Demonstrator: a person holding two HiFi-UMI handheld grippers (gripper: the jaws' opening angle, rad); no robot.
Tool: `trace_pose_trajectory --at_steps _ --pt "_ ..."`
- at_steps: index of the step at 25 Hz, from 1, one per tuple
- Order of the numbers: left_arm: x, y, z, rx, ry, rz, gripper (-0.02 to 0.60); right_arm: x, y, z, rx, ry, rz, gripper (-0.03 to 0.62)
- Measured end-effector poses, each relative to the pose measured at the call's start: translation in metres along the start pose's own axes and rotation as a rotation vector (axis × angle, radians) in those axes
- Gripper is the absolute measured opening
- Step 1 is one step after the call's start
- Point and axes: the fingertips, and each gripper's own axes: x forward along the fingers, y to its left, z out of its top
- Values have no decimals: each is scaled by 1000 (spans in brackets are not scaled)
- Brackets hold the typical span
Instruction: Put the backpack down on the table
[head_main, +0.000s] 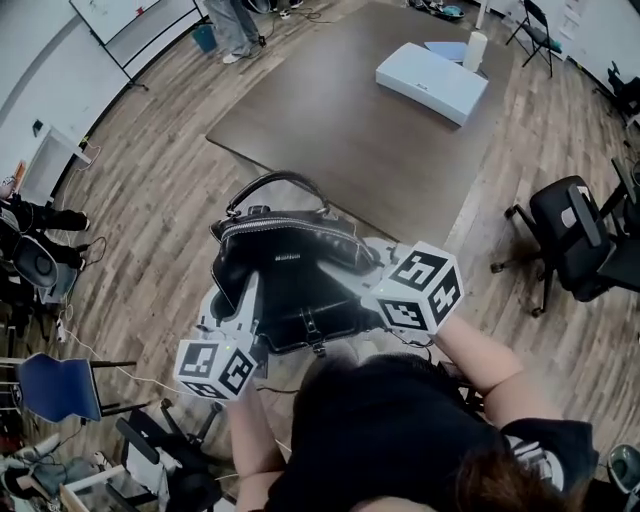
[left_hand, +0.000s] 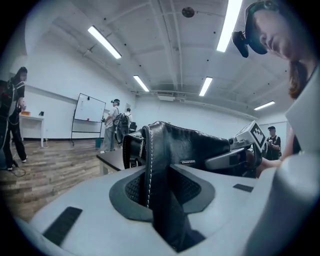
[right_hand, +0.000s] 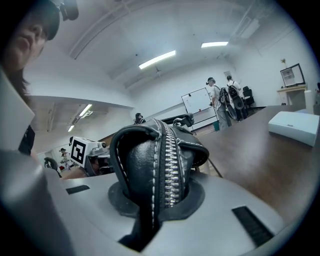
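A black leather backpack with white stitching, a silver zip and a top handle hangs over the wood floor, just short of the near corner of the dark brown table. My left gripper is shut on its left side, pads pressing a fold of leather. My right gripper is shut on the right end, clamped across the zip. In the left gripper view the backpack fills the middle, with the table's edge behind it. The right gripper view shows the backpack beside the tabletop.
A flat white box and a white roll sit at the table's far end. A black office chair stands to the right and a blue chair at lower left. A person stands beyond the table near a whiteboard.
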Motion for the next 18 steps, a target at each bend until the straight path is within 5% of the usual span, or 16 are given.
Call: trace_pose_trajectory --at_steps 18 --pt "227 14 99 131 34 -407 120 -5 -170 108 102 -166 -347 54"
